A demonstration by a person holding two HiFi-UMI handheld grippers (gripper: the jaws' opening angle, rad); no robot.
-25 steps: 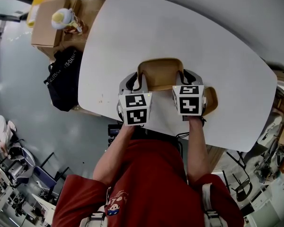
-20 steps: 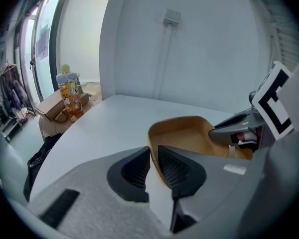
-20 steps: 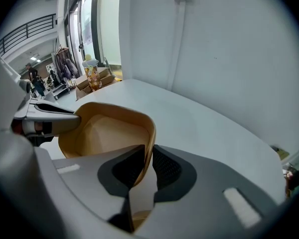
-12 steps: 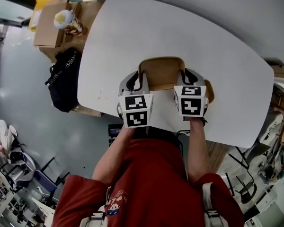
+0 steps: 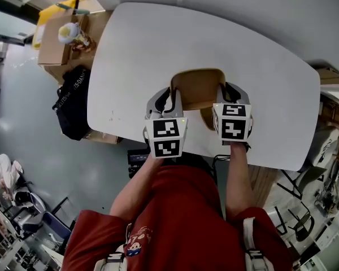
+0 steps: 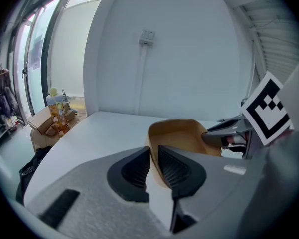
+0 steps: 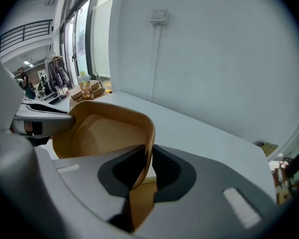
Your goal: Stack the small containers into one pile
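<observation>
Left gripper (image 5: pixel 170 97) and right gripper (image 5: pixel 222 93) hold a tan container (image 5: pixel 196 88) over the white table (image 5: pixel 152 44), near its front edge.

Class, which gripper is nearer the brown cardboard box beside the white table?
Left. The left gripper clamps the tan rounded container by the rim facing the brown cardboard box; the right gripper clamps the opposite rim, farther from it.

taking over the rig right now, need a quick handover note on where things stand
Grip: left tongs shut on the left rim of the tan container, right tongs shut on its right rim.
Things: a second tan container sits on the white table, partly under the held one.
Done: first container gripped from both sides.
Left: lower it into the second one, then let go.
</observation>
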